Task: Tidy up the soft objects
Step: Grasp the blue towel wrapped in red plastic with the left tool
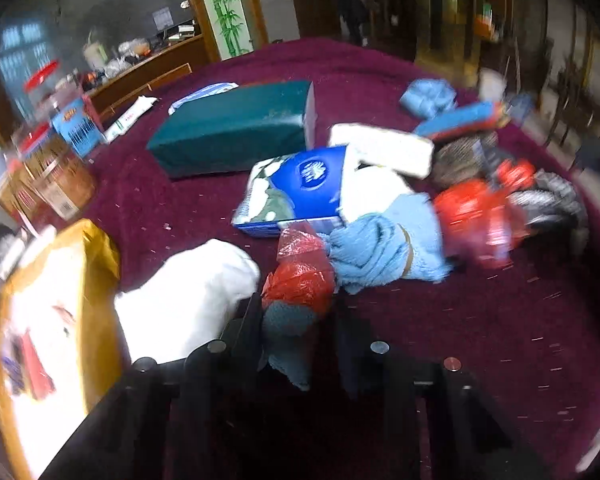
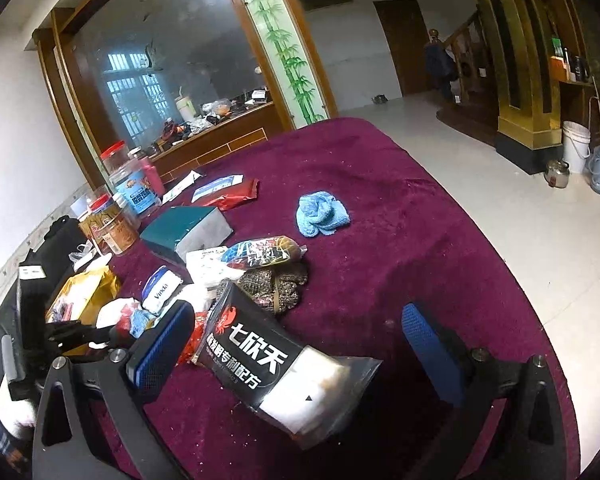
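Two hand-held grippers reached over a round table [image 2: 380, 200] draped in magenta plush cloth and strewn with soft packs and bundles. Seen from the left wrist, the left gripper [image 1: 296, 320] had its black fingers drawn close around a small teal knitted cloth [image 1: 290, 332] topped by crinkled red plastic wrap [image 1: 300, 276] — the pads appeared to pinch the cloth, though blur softened the contact. Just left of it lay a white soft bundle [image 1: 196, 300] and a gold-edged packet [image 1: 60, 320]. Beyond it sat a light blue towel [image 1: 384, 248], a blue and white tissue pack [image 1: 296, 192] and a dark green box [image 1: 236, 128].

From the right wrist view, the right gripper [image 2: 300, 340] stood spread wide, its blue-padded fingers [image 2: 160, 348] well apart. A black pouch with white lettering [image 2: 268, 364] lay on the cloth between them, and neither pad could be seen pressing on it. Farther back rested a brown knitted bundle [image 2: 272, 284], a patterned roll [image 2: 264, 252] and a crumpled light blue cloth [image 2: 320, 212] lying alone — near the table's left edge stood red-lidded jars [image 2: 116, 208]
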A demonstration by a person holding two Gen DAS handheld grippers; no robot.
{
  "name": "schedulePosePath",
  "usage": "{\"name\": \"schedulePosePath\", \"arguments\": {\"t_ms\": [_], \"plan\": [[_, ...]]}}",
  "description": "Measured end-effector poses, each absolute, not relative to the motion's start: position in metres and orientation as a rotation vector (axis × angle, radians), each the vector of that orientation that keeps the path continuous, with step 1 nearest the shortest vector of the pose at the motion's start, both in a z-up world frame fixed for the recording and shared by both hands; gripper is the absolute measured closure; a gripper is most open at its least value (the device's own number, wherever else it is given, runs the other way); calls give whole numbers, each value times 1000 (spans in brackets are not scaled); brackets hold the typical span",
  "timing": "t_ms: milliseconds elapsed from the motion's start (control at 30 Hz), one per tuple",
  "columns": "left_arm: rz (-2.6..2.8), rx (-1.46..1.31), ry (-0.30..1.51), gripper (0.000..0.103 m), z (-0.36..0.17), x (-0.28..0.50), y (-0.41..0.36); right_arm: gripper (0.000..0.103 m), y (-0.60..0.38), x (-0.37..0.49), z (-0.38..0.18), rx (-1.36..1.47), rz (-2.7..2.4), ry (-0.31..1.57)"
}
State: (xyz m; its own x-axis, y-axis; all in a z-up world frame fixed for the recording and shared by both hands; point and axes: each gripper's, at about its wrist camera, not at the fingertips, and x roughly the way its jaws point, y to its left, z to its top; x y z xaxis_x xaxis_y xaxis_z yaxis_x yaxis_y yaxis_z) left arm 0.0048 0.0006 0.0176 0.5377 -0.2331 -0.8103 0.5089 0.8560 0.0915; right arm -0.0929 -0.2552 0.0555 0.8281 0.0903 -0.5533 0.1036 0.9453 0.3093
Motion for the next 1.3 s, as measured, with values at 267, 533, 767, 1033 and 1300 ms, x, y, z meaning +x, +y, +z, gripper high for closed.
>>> {"name": "schedulePosePath", "arguments": {"t_ms": [267, 533, 767, 1033, 1300], "plan": [[-458, 273, 923, 60, 20, -2, -2, 0, -256, -92, 54, 340, -11, 603], [-460, 60, 938, 73, 21, 1, 19, 0, -263, -90, 50, 376, -20, 627], [-540, -52, 767, 73, 73, -67, 59, 0, -270, -87, 46, 416, -19, 656], [-533, -274, 698, 73, 90, -119, 139, 0, -255, -101, 66, 384, 20, 658], [-419, -367, 714, 73, 73, -133, 192, 0, -219, -73, 97, 302, 90, 696]]}}
